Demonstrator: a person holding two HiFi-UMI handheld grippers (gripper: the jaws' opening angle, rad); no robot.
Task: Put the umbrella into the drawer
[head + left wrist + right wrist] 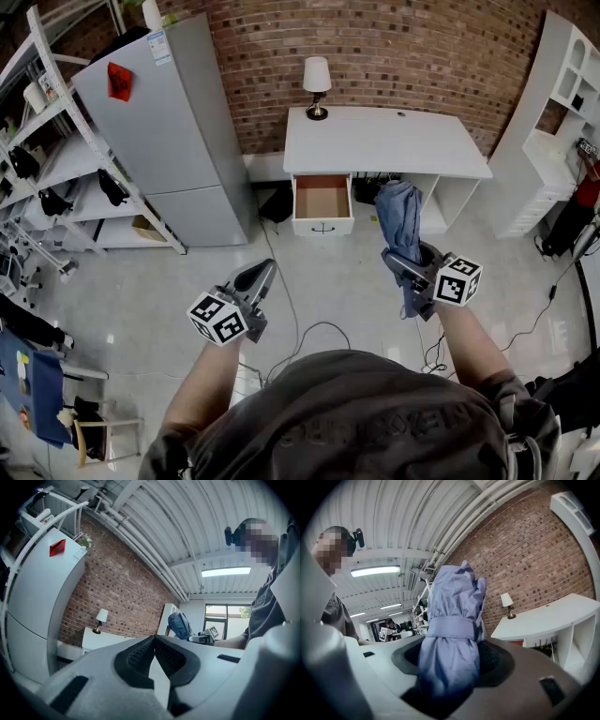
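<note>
Poking up from between the right tongs, folded blue umbrella.

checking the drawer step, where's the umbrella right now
The folded blue umbrella is clamped in the right tool, held in the air at the head view's right, in front of the white desk and right of its open drawer.

Blue folded umbrella, strap round its middle, upright, clamped between right gripper jaws, held off the floor near the desk. Drawer: white front, brown inside, open under the desk's left part.
</note>
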